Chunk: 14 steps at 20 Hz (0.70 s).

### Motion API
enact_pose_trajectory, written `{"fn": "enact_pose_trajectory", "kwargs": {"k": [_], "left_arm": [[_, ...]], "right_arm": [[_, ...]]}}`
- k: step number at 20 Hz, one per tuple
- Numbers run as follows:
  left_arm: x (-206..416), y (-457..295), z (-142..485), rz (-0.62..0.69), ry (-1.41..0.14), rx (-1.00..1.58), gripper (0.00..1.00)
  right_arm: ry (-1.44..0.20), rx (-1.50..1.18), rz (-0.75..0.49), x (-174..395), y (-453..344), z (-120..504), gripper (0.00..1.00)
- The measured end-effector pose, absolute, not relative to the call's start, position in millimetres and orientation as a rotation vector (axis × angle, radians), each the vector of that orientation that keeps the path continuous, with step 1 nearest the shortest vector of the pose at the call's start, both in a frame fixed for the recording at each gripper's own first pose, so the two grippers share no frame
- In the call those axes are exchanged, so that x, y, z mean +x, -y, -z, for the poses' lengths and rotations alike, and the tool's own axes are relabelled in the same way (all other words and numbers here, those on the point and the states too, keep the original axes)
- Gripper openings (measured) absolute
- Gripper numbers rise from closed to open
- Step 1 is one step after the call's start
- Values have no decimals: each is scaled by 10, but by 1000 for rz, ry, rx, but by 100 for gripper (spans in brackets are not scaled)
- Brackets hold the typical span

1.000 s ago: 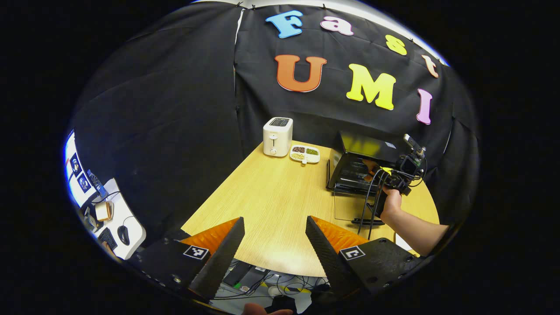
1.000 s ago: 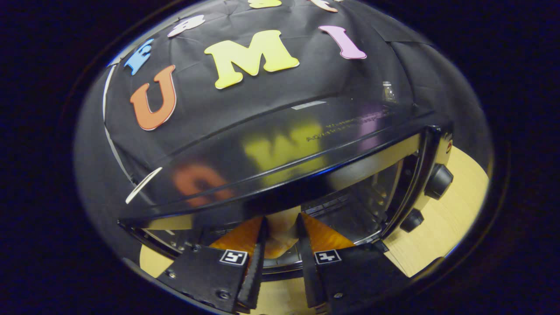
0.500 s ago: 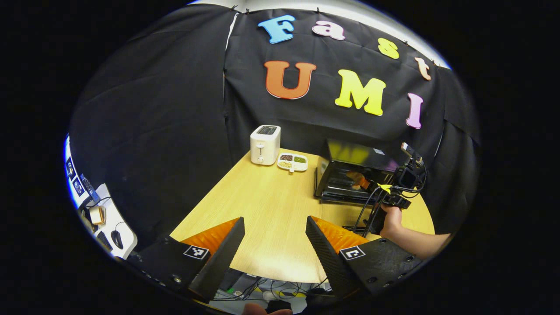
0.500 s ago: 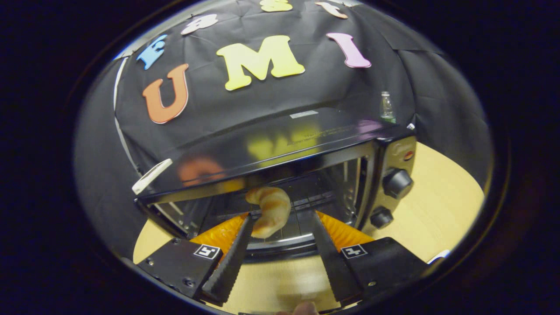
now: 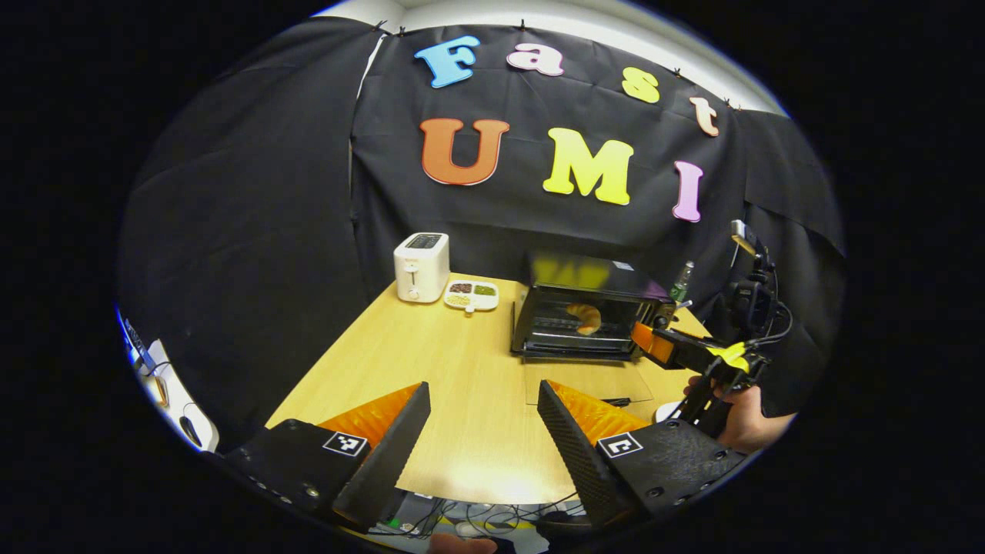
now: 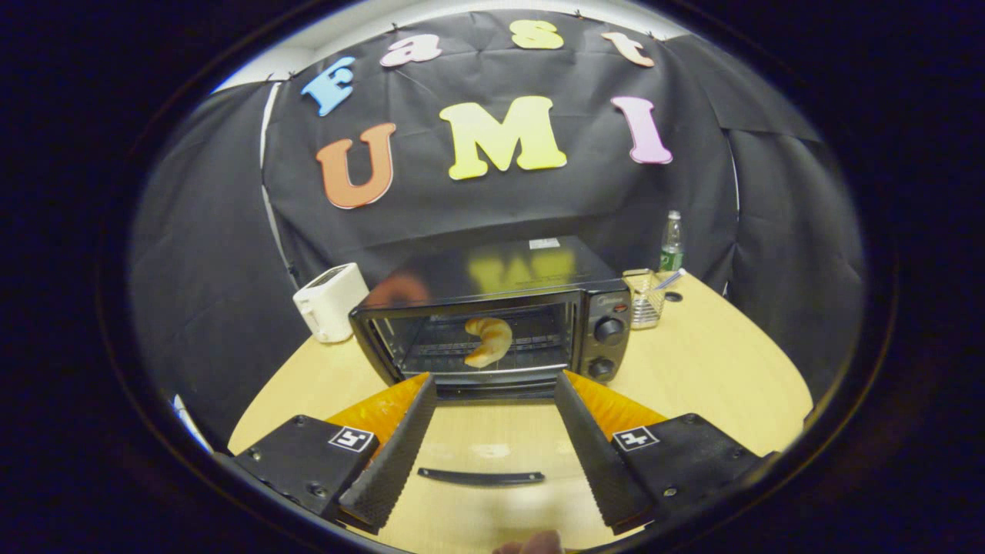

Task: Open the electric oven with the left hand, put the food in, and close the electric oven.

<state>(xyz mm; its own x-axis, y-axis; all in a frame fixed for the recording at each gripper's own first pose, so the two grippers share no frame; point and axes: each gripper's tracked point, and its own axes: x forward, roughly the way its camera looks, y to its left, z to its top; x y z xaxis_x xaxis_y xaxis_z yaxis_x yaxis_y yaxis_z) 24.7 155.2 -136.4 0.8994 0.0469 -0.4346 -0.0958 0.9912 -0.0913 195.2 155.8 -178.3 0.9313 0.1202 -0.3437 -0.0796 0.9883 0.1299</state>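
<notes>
A: Where did the croissant (image 6: 485,339) sit?

B: On the wire rack inside the electric oven (image 6: 492,327), about mid-width and close to the front. In the left gripper view it showed as a small pale curl in the oven's mouth (image 5: 586,317). Nothing held it.

A: And the door?

B: Down. The glass door (image 6: 492,450) lay flat toward the viewer over the tabletop (image 6: 716,369), its dark curved handle (image 6: 481,477) at the near edge. Judged reason: it had to stay dropped so the food could go in, and closing was not yet done.

A: State of the right tongs (image 6: 492,431)?

B: Spread wide, nothing between the fingers. They stood back from the oven, above the lowered door, the croissant well beyond the tips. From the left gripper view the right tongs (image 5: 654,344) appeared to the oven's right, carried by a hand (image 5: 742,419).

A: Left tongs (image 5: 483,431)?

B: Also apart and empty, held low over the near edge of the tabletop, well away from the oven. Likely parked clear to leave the right side room at the opening.

A: Anything near the path?

B: A white toaster (image 5: 421,266) and a divided snack dish (image 5: 471,294) sat left of the oven; a glass cup (image 6: 645,296) and a bottle (image 6: 672,240) sat to its right. None lay across the door's swing, as far as could be told.

A: Next call?

B: The handle needed lifting to shut the door; the task names the left hand for the oven.
</notes>
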Motion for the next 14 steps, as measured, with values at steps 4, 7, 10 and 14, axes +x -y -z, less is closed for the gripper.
{"fn": "enact_pose_trajectory", "kwargs": {"k": [4,7,10,14], "left_arm": [[377,-1226,1591,-21,-457,-96,93],[465,-876,1902,44,-504,-86,93],[544,-488,2257,104,-567,-112,93],[737,-131,2693,127,-631,-143,93]], "right_arm": [[-351,81,-106,1503,-1277,1543,96],[-356,99,-74,1287,-963,1393,97],[-356,66,-39,1099,-664,1290,96],[-397,26,-20,908,-347,1308,96]]}}
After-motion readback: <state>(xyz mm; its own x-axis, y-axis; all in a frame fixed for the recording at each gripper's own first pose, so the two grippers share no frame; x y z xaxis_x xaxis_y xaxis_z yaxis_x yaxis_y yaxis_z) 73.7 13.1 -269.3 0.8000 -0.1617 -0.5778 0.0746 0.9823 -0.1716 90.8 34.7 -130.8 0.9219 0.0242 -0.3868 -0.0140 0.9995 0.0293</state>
